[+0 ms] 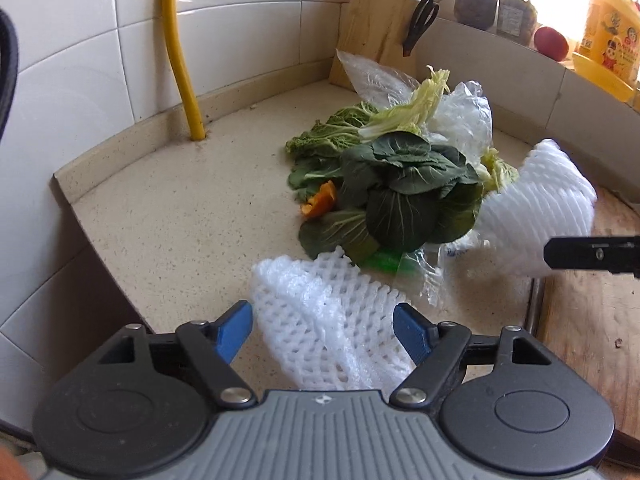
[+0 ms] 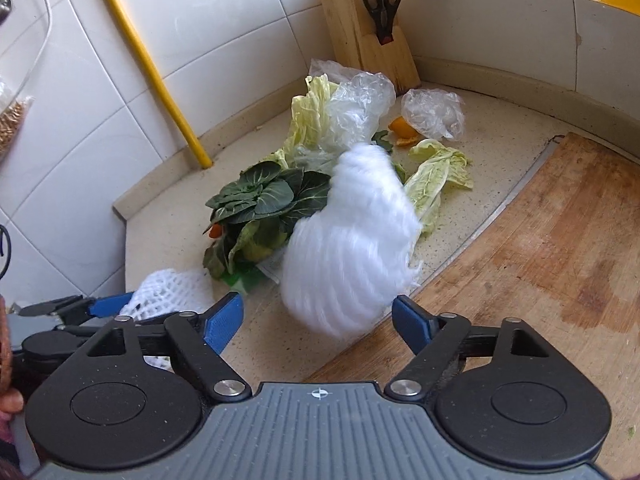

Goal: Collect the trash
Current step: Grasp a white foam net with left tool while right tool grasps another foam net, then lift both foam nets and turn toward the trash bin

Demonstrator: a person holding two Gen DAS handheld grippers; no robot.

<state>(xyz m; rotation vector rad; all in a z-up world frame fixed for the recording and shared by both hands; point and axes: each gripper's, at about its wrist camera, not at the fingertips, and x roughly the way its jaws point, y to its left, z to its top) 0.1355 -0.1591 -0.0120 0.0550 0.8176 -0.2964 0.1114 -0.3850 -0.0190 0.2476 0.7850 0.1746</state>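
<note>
1. Left wrist view: the left hand-held gripper (image 1: 322, 330) has its jaws apart, with a white foam net (image 1: 324, 320) lying between them on the surface (image 1: 180, 216). Just ahead lies a heap of greens (image 1: 404, 184) and plastic bags (image 1: 460, 116).
2. Right wrist view: the right hand-held gripper (image 2: 318, 320) is spread too; a second foam net (image 2: 348, 240), blurred, sits between its fingers beside the board (image 2: 560, 240)

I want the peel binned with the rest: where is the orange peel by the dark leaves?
In the left wrist view the orange peel lies on the counter, touching the left edge of the dark leafy greens.
</note>
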